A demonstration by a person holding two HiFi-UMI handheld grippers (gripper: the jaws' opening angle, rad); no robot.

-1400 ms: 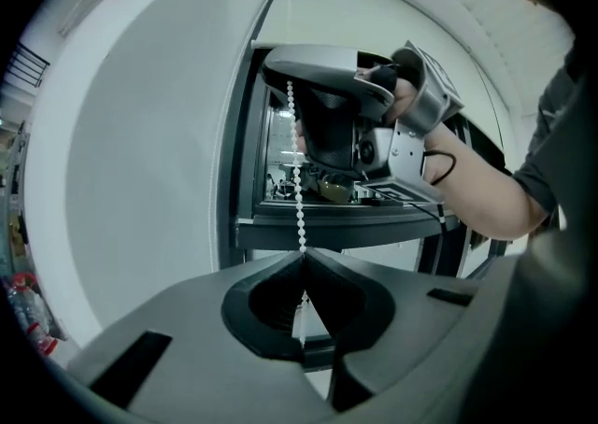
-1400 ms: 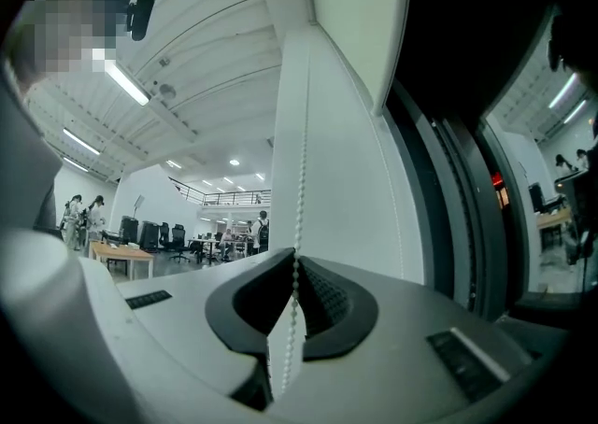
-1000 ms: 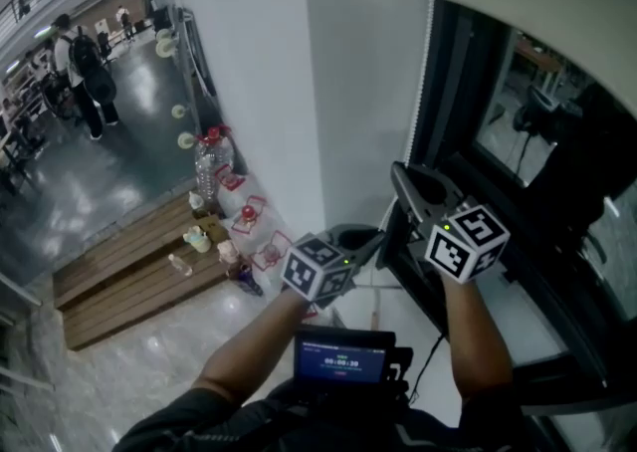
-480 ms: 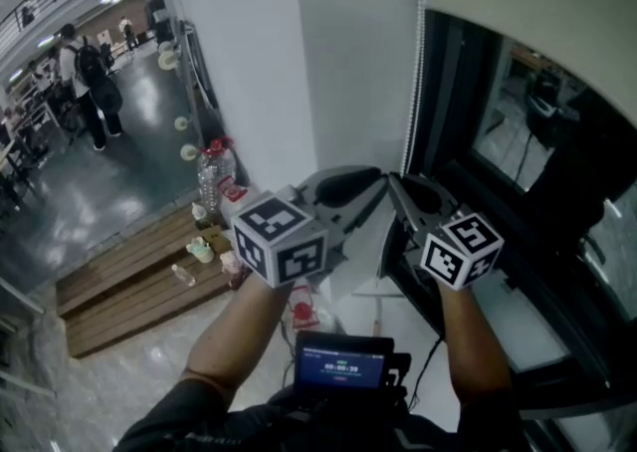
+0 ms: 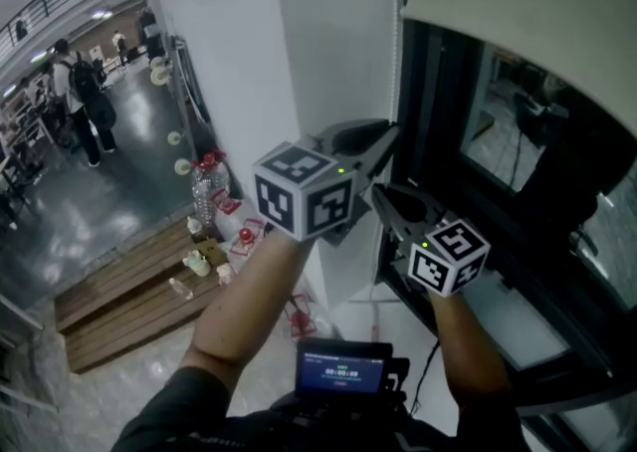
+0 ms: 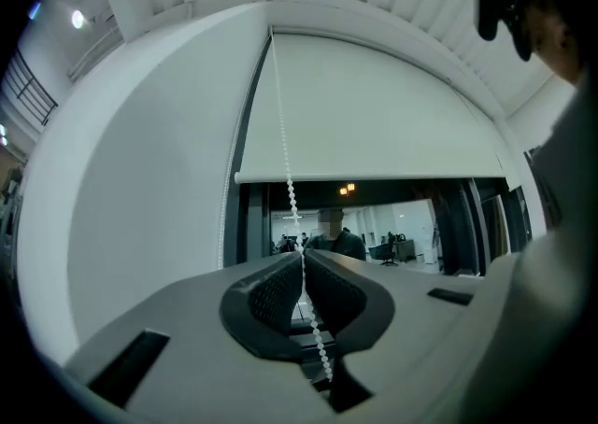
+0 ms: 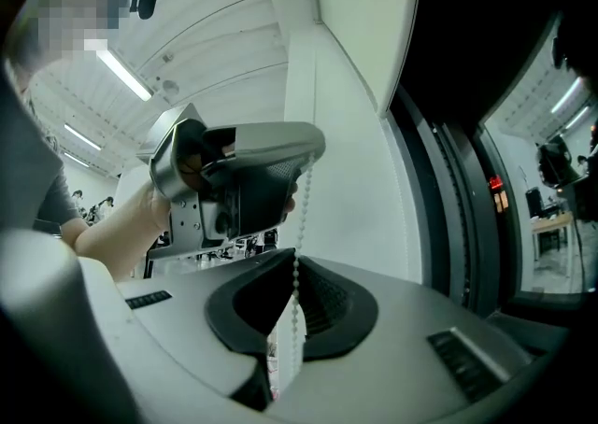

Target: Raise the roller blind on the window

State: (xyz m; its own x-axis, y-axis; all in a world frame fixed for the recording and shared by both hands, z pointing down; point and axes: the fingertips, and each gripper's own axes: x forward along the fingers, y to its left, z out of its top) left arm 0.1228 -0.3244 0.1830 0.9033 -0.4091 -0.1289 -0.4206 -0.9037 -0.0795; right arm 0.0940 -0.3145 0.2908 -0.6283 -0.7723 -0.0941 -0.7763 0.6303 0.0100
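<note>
One bead chain [image 6: 283,151] hangs vertically before the roller blind [image 6: 392,114].

Head camera: on my head, looks steeply down over both arms; window [image 5: 518,141] at right, floor [image 5: 60,206] far below at left. Left tongs [image 6: 301,259] camera: rides close behind tips, faces up at blind [image 6: 374,105]. Right tongs [image 7: 294,261] camera: equally close, faces window edge, left tongs above. Both tongs cameras share bead chain [image 6: 280,114].
</note>
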